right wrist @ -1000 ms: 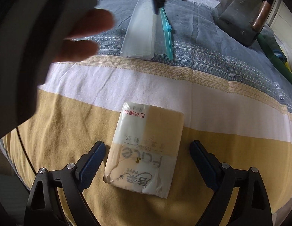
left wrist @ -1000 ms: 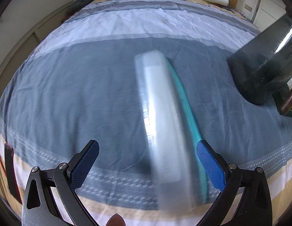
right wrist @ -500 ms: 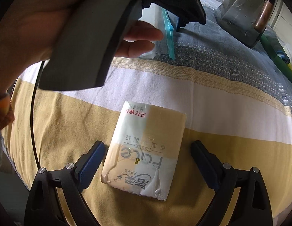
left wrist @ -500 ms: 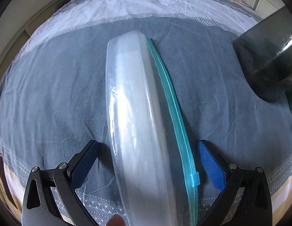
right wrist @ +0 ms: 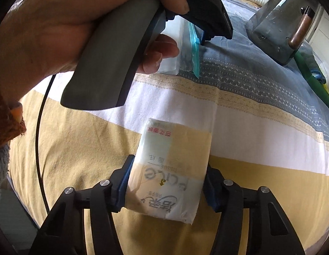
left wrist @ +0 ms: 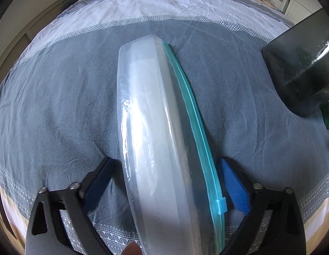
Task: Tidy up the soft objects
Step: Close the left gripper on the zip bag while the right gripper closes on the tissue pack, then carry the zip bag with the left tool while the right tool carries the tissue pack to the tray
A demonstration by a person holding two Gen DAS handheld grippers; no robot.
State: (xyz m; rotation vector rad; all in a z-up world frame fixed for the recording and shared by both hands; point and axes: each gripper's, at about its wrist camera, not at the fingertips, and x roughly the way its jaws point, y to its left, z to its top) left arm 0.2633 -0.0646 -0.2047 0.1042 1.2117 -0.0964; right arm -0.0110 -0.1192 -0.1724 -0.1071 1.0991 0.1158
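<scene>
A clear zip bag with a teal zipper edge lies flat on the grey-blue band of the bedspread. My left gripper points down over its near end. Its jaws are closing with the bag between them, and the blue pads stand at the bag's edges without squeezing it. A soft tissue pack, white and yellow with printed letters, lies on the yellow band. My right gripper is closing on it, with a pad pressing each long side. The right wrist view also shows a hand holding the left gripper's grey handle above the bag.
A dark see-through box stands on the bed at the right; in the right wrist view the box has a brown-handled thing in it. Green items lie beside it. A black cable hangs at the left.
The left gripper came down over the zip bag and its jaws narrowed. The right jaws went from wide apart to pressing on both sides of the tissue pack.
</scene>
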